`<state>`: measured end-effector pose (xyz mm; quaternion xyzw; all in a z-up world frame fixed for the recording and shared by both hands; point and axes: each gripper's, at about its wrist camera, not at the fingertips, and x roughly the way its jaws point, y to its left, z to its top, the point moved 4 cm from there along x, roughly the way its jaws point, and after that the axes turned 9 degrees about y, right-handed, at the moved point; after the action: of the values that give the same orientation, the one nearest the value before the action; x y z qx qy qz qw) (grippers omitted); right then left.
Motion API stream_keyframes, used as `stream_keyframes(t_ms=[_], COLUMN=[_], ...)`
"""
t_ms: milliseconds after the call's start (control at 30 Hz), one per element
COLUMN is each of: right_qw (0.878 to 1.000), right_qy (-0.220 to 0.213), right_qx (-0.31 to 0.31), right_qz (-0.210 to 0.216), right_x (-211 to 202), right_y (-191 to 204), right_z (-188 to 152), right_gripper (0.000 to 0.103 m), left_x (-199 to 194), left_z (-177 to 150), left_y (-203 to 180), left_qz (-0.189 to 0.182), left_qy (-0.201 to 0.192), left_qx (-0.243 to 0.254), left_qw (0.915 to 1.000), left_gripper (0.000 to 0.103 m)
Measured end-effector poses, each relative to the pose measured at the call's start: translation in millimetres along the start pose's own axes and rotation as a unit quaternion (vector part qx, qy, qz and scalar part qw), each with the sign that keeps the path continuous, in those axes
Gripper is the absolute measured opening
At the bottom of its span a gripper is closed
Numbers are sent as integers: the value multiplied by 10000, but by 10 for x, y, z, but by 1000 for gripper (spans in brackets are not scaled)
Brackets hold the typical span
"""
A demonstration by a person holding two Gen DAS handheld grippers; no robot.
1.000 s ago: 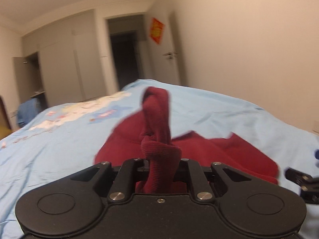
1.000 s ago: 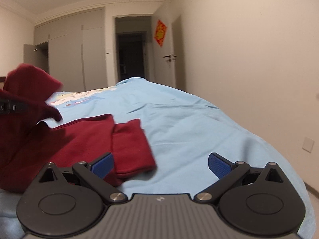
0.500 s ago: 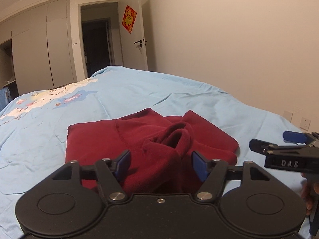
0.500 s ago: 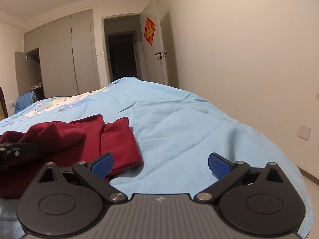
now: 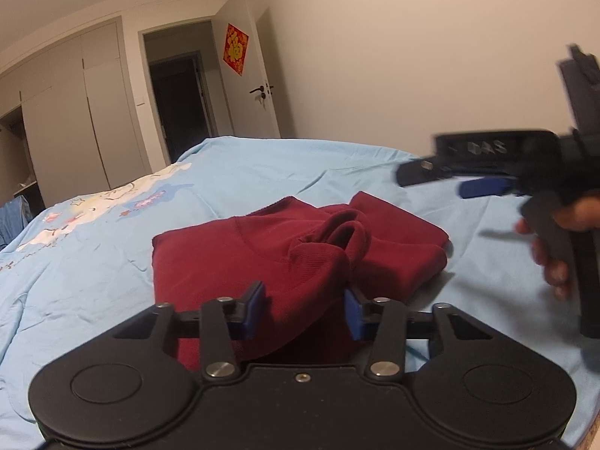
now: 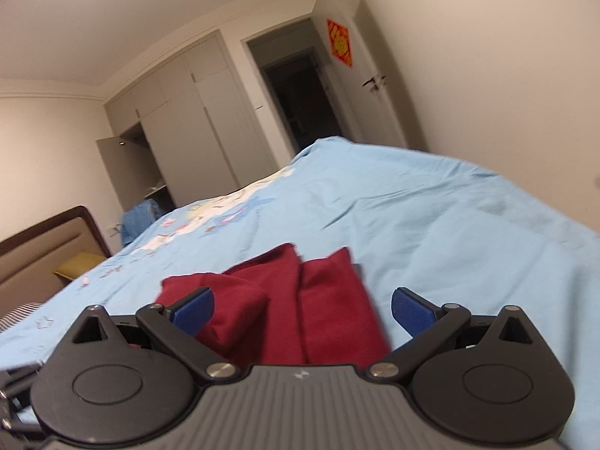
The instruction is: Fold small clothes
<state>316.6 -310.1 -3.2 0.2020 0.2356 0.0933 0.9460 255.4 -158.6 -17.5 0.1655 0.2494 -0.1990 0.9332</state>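
Clothing first: the dark red garment [image 5: 262,258] lies in a loose heap on the light blue bedsheet [image 5: 93,273], well short of the cartoon print [image 5: 123,202] that runs across the sheet beyond it. From the left wrist view a rolled cuff or collar [image 5: 337,232] bulges on top of the garment, and the left gripper [image 5: 302,309] stands released, its blue pads either side of the near hem without pinching it. That same view catches the right gripper [image 5: 442,178] to the garment's right, blurred, above the sheet, with raised letters reading "DAS" on its side and a hand [image 5: 555,240] wrapped round its handle. The right wrist view shows the garment from the other side as flat folded panels, the blue pads spread wide over it, gripping nothing. Only this view takes in a padded headboard [image 6: 48,247] and a blue cloth [image 6: 138,217] beyond the print. Past the bed stand pale wardrobe doors [image 5: 93,120], a dark doorway [image 5: 180,101] and a red door decoration [image 5: 235,49]; its character is unreadable.
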Motion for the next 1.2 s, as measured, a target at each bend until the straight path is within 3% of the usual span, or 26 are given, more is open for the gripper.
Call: stream_keyframes(t_ms=[67, 167, 333, 567, 633, 833, 1200], right_qw=[9995, 9983, 9941, 9875, 9870, 9930, 9988], right_qy=[178, 480, 905, 1374, 1341, 626, 216], right_qx=[-10, -240, -488, -146, -123, -702, -354], right_qz=[242, 242, 347, 759, 881, 721, 272], right_x=[162, 416, 717, 939, 939, 742, 569], right_y=[71, 194, 343, 285, 279, 365, -90], right_z=[42, 56, 6, -8, 1, 146, 397], right_gripper=[101, 86, 49, 22, 10, 7, 7], left_x=[31, 64, 78, 118, 130, 163, 446], left_z=[-20, -54, -65, -70, -63, 84, 307], left_y=[-23, -55, -79, -91, -99, -128, -511], left_qz=[-57, -65, -27, -22, -30, -187, -702], left_qy=[92, 159, 99, 14, -5, -160, -346], left_qx=[21, 30, -31, -21, -31, -203, 107], left_qw=[9999, 9998, 9999, 10000, 10000, 9995, 9969], left_gripper=[29, 19, 14, 12, 11, 9, 9])
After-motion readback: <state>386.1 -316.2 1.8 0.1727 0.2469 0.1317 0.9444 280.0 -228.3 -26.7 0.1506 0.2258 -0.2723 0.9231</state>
